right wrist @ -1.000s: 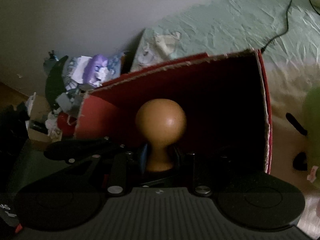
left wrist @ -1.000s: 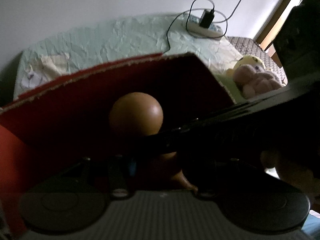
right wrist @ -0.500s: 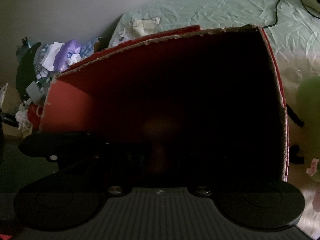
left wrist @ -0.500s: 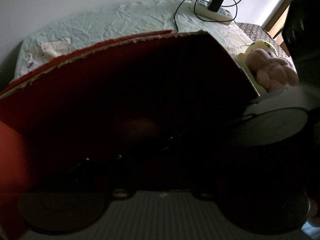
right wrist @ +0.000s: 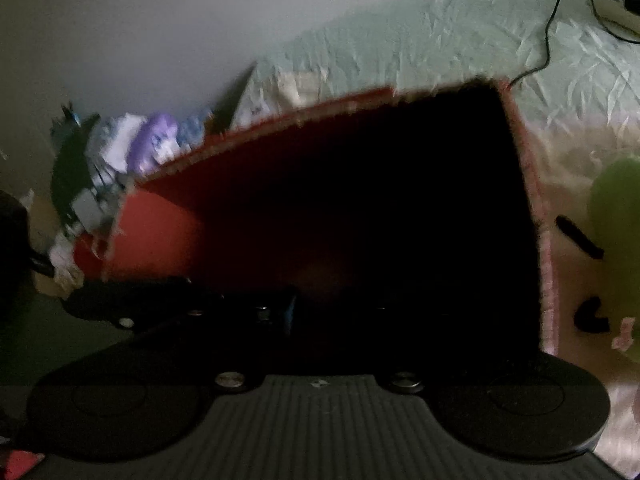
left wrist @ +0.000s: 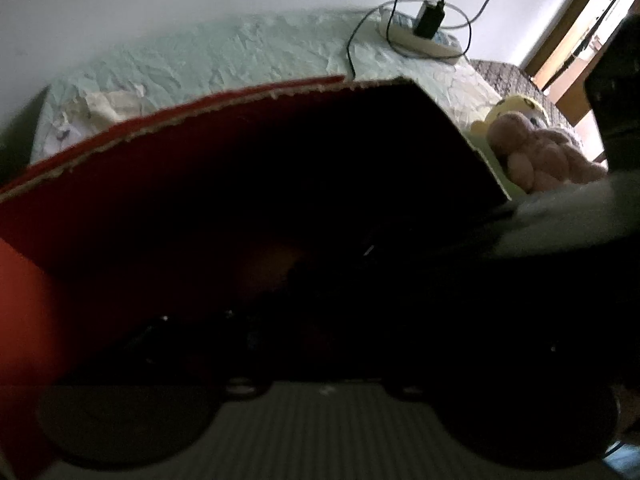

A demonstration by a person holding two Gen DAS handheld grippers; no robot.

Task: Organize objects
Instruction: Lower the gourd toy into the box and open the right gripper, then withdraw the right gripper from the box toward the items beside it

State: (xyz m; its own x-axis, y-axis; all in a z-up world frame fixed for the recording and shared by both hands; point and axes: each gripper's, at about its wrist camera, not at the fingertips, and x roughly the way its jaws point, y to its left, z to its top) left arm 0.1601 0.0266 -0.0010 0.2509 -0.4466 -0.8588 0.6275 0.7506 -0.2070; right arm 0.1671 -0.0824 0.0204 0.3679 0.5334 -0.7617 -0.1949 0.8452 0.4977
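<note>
Box (left wrist: 248, 168) on bed (left wrist: 224, 56), plush toy (left wrist: 536, 152) right (power strip (left wrist: 424, 40) behind).

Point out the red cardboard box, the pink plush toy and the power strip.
red cardboard box (left wrist: 168, 152), left wrist view, lit inner wall.
pink plush toy (left wrist: 536, 156), left wrist view, its body.
power strip (left wrist: 420, 42), left wrist view, white casing.

The box (left wrist: 120, 184) was red with a dark inside. Behind it lay a pale green crinkled cover (left wrist: 240, 52); right of the box sat a pink plush (left wrist: 540, 156).
</note>
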